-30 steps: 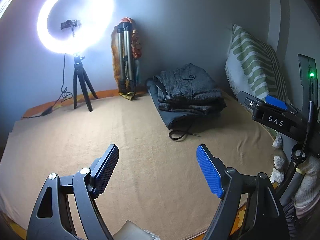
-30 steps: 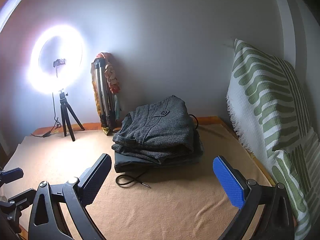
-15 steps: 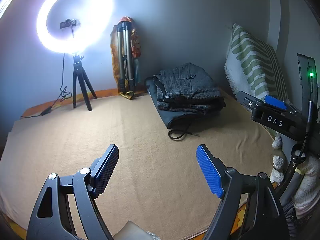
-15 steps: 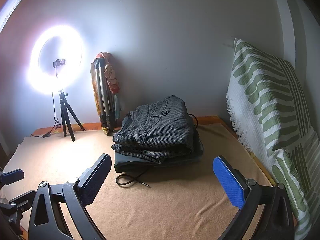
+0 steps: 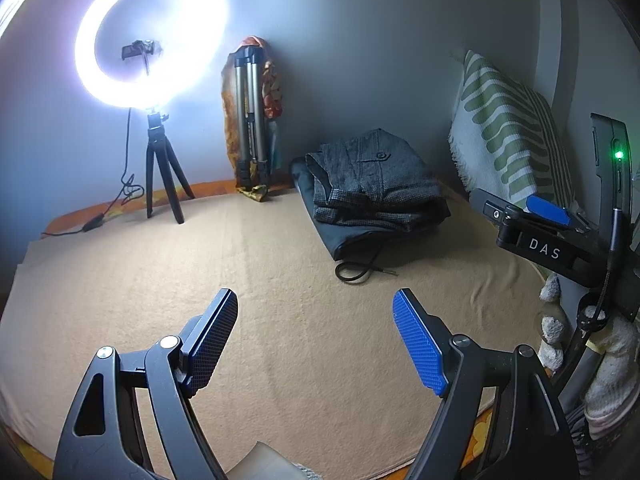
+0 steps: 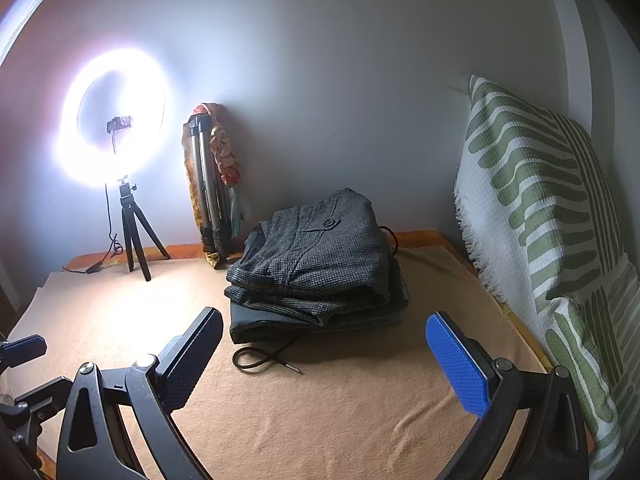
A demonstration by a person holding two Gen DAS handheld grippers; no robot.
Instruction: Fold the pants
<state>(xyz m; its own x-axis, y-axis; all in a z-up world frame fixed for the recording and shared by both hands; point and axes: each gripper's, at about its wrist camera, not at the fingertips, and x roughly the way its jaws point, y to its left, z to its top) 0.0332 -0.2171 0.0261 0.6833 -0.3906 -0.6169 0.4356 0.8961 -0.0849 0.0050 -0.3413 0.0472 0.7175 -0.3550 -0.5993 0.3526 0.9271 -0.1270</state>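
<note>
Grey checked pants (image 5: 376,184) lie folded in a stack on top of a darker folded garment (image 5: 340,236) at the back right of the tan blanket (image 5: 280,280). The stack also shows in the right wrist view (image 6: 320,268), with a black drawstring (image 6: 264,356) trailing in front of it. My left gripper (image 5: 316,336) is open and empty, low over the blanket, well short of the stack. My right gripper (image 6: 324,356) is open and empty, in front of the stack. It shows in the left wrist view at the right edge (image 5: 540,224).
A lit ring light on a small tripod (image 5: 152,40) stands at the back left with its cable on the blanket. A folded tripod (image 5: 250,120) leans on the wall. A green-striped pillow (image 6: 540,220) stands along the right side. Soft toys (image 5: 556,320) sit at the right.
</note>
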